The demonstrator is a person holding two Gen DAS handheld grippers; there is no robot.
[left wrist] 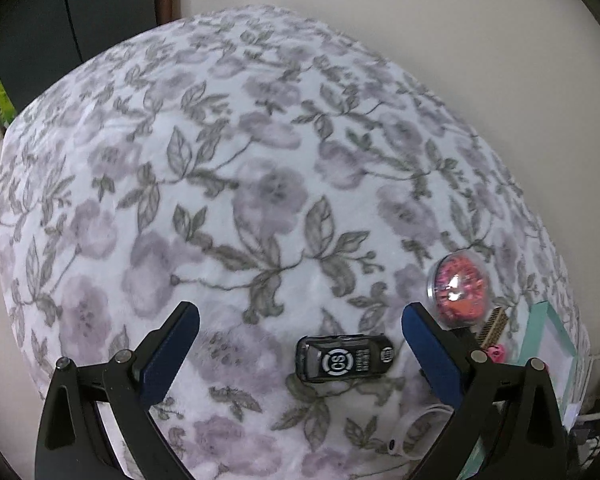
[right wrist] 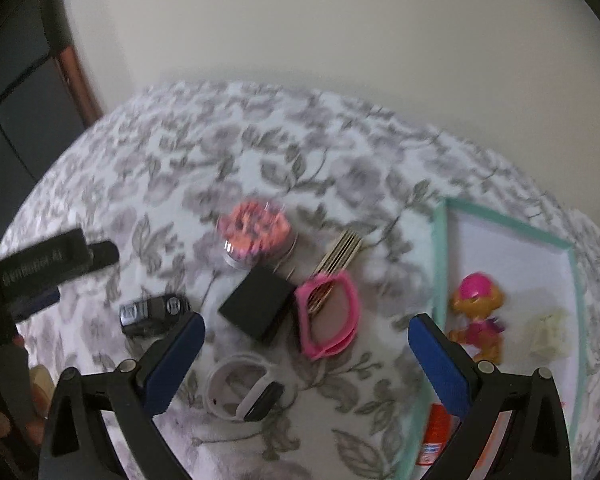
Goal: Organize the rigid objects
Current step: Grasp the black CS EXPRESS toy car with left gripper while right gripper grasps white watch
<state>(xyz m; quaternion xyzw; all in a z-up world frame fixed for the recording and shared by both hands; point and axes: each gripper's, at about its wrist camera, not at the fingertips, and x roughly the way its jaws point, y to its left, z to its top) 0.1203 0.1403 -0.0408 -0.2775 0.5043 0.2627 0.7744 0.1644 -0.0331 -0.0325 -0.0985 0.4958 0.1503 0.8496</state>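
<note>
Two grippers hang with jaws spread wide and empty over a surface draped in a floral cloth point(left wrist: 228, 168) of grey leaves and mauve blooms. Between the blue pads of the left gripper point(left wrist: 300, 340) a small black toy car point(left wrist: 344, 358) lies on its side on the cloth, nearer the right pad than the left and touching neither. Just beyond that right pad sits a clear round case of pink and orange beads point(left wrist: 458, 288), with a comb-like bundle of thin gold strips point(left wrist: 494, 326) beside it and a teal-rimmed tray point(left wrist: 540, 320) at the right edge. A white band point(left wrist: 404, 436) shows low down near the right finger. In the right wrist view, which is blurred, the right gripper point(right wrist: 306, 344) hovers above a cluster: a black box point(right wrist: 256, 306), pink glasses point(right wrist: 330, 316) overlapping the gold strips, and the white band curled nearest the camera. The bead case stands behind the box and the toy car lies to the left, just by the left pad. Inside the tray, an orange figure with a pink helmet point(right wrist: 476, 312) lies beside a small pale yellowish object point(right wrist: 548, 336). The left gripper appears at the far left edge of this view.
</note>
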